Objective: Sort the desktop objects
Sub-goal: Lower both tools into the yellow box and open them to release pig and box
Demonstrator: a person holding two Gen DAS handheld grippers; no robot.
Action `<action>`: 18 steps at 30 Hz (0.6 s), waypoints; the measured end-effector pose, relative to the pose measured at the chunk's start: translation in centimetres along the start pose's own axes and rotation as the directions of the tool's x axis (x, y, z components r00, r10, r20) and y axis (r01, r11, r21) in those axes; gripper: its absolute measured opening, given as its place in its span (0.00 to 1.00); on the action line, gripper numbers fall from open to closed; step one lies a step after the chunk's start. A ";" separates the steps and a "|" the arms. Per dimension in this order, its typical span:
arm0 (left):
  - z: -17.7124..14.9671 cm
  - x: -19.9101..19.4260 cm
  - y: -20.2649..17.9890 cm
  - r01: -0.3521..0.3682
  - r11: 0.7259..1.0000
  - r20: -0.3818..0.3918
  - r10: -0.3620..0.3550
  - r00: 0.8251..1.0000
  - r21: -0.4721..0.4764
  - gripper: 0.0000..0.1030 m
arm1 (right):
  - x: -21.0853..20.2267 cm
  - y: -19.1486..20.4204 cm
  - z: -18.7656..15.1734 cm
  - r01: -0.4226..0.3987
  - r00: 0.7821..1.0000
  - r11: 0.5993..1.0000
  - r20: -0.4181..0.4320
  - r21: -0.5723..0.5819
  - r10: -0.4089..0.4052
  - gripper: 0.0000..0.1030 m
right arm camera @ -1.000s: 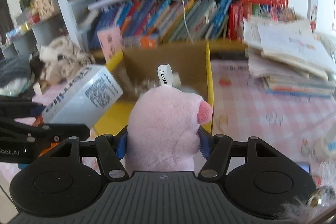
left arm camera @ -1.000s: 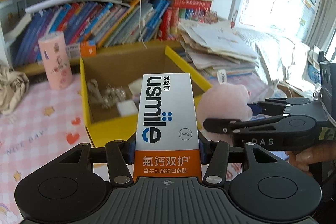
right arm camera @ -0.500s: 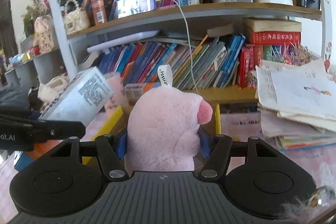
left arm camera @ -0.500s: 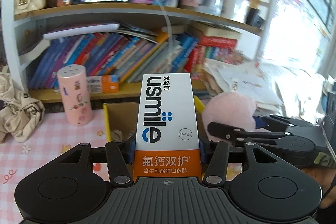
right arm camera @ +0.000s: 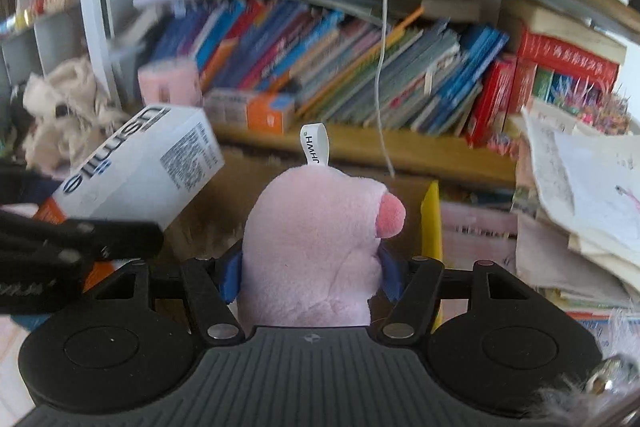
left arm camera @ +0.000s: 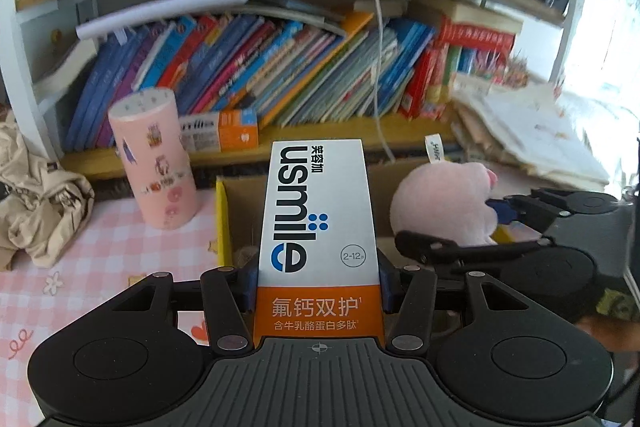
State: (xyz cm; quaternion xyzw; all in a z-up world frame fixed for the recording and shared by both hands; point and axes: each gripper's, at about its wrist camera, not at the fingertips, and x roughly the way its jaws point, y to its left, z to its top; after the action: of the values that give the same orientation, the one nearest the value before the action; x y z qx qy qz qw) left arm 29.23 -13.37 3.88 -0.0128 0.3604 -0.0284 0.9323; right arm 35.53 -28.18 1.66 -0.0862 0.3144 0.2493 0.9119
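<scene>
My left gripper (left arm camera: pixel 318 281) is shut on a white and orange usmile toothpaste box (left arm camera: pixel 318 227), held upright above the near edge of a yellow-rimmed cardboard box (left arm camera: pixel 222 223). My right gripper (right arm camera: pixel 310 275) is shut on a pink plush toy (right arm camera: pixel 316 247) with a white tag, held over the same cardboard box (right arm camera: pixel 432 223). The plush (left arm camera: pixel 440 203) and the right gripper (left arm camera: pixel 496 227) show at the right of the left wrist view. The toothpaste box (right arm camera: pixel 136 171) shows at the left of the right wrist view.
A pink cylinder container (left arm camera: pixel 154 159) stands left of the cardboard box on the pink checked tablecloth (left arm camera: pixel 100 259). A beige cloth bundle (left arm camera: pixel 36 195) lies far left. A bookshelf (left arm camera: pixel 280 75) stands behind. A stack of papers (left arm camera: pixel 532 135) lies at right.
Both grippers tilted up from looking down into the box, then dipped slightly and moved closer to the shelf. Both still hold their objects.
</scene>
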 end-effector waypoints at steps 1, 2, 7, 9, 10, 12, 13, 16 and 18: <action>-0.2 0.5 0.0 -0.005 1.000 -0.012 0.005 1.000 0.003 0.49 | 0.3 0.0 -0.2 0.002 1.000 1.000 -0.019 -0.006 -0.002 0.61; -0.3 0.9 0.1 -0.009 1.000 -0.025 0.009 1.000 0.006 0.49 | 0.5 0.1 -0.6 0.003 0.999 1.000 -0.032 -0.011 -0.004 0.61; -0.8 2.0 0.2 -0.020 1.000 -0.057 0.021 0.998 0.017 0.49 | 1.4 0.2 -1.7 -0.001 0.997 1.000 -0.080 -0.021 0.000 0.62; -0.9 2.1 0.2 -0.024 1.000 -0.061 0.026 0.998 0.018 0.49 | 1.4 0.4 -1.7 0.002 0.997 1.000 -0.079 -0.022 -0.004 0.63; -0.9 2.2 0.2 -0.028 0.999 -0.064 0.029 0.998 0.016 0.50 | 1.3 0.5 -1.7 0.004 0.997 1.000 -0.078 -0.023 -0.006 0.65; -0.9 2.2 0.3 -0.036 0.999 -0.072 0.036 0.997 0.014 0.50 | 1.2 0.5 -1.7 0.017 0.997 1.000 -0.074 -0.017 -0.018 0.70; -0.9 2.0 0.3 -0.040 0.999 -0.068 0.041 0.997 0.017 0.51 | 1.2 0.5 -1.6 0.023 0.997 1.000 -0.071 -0.013 -0.024 0.74; -0.7 1.1 0.2 -0.060 0.998 -0.013 0.060 0.998 0.029 0.73 | 0.9 0.4 -1.5 0.024 0.998 1.000 -0.063 -0.002 -0.024 0.83; -0.6 0.2 0.2 -0.060 0.998 0.030 0.060 0.998 0.022 0.77 | 0.5 0.7 -1.5 0.034 0.998 0.999 -0.052 -0.003 -0.034 0.87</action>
State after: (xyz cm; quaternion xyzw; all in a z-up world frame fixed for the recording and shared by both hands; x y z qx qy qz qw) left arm 28.97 -13.16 3.32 0.0081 0.3467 -0.0043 0.9379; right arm 34.69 -27.85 0.21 -0.0991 0.3361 0.2317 0.9075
